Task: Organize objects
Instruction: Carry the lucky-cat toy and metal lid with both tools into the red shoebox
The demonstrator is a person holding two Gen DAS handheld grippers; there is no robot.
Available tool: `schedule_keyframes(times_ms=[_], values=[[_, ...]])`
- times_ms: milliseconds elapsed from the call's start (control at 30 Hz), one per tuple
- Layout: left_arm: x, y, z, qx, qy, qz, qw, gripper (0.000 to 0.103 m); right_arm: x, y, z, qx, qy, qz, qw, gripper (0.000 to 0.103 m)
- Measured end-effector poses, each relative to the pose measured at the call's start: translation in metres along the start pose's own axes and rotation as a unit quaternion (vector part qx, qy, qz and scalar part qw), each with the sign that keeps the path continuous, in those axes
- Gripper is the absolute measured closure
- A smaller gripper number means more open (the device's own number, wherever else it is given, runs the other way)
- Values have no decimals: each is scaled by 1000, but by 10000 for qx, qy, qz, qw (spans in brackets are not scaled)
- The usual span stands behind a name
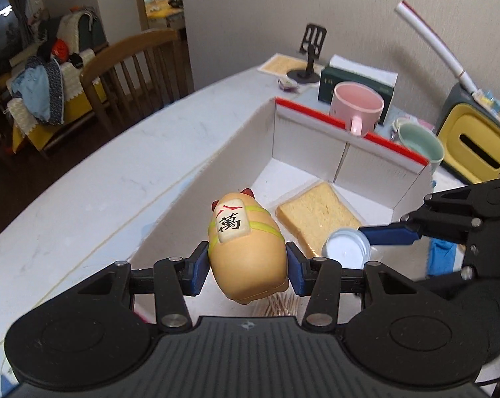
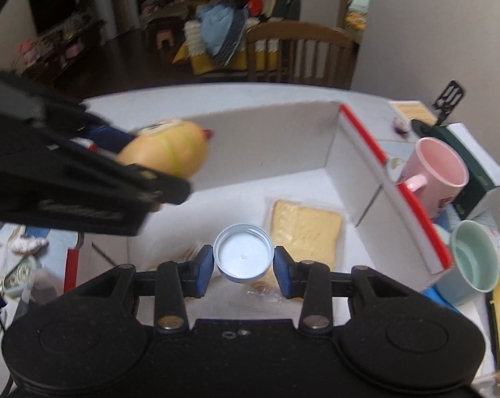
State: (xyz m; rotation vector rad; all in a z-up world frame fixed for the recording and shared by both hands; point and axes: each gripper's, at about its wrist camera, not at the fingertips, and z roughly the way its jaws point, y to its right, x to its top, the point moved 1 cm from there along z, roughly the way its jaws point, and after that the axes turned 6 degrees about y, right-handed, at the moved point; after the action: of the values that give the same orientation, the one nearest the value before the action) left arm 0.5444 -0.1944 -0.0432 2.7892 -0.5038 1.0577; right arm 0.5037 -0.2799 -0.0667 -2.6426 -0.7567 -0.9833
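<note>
My left gripper [image 1: 246,267] is shut on a tan pig-shaped toy [image 1: 246,248] with a mahjong tile and green bands on its back, held over the near part of a white cardboard box [image 1: 309,139] with a red rim. My right gripper [image 2: 243,267] is shut on a pale blue jar lid [image 2: 243,253], also above the box floor. In the left wrist view the lid [image 1: 346,248] and the right gripper's blue finger [image 1: 389,233] show at the right. In the right wrist view the toy [image 2: 170,152] and left gripper appear blurred at the left. A slice of toast [image 2: 304,235] lies on the box floor.
Behind the box's red rim [image 2: 395,185] stand a pink mug [image 1: 357,106], a pale green cup [image 1: 420,142], a dark green tissue box [image 1: 359,79], a yellow container [image 1: 478,142] and a black phone stand [image 1: 311,53]. A wooden chair [image 1: 134,66] stands beyond the white table [image 1: 94,192].
</note>
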Motion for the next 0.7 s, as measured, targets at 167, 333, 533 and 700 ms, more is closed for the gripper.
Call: schedule_keyframes(times_ms=[167, 333, 533, 700], values=[[0, 2, 25, 8, -269, 163, 9995, 56, -5, -10, 11, 76, -223, -287, 9993, 65], [-6, 3, 42, -44, -506, 201, 9985, 56, -7, -17, 20, 161, -429, -410, 9981, 65], [-13, 2, 63, -51, -822, 240, 9963, 55, -8, -16, 32, 282, -664, -389, 9966, 65], [-15, 0, 74, -96, -1034, 150, 9945, 55, -10, -13, 43, 290, -864, -228, 9956, 65]])
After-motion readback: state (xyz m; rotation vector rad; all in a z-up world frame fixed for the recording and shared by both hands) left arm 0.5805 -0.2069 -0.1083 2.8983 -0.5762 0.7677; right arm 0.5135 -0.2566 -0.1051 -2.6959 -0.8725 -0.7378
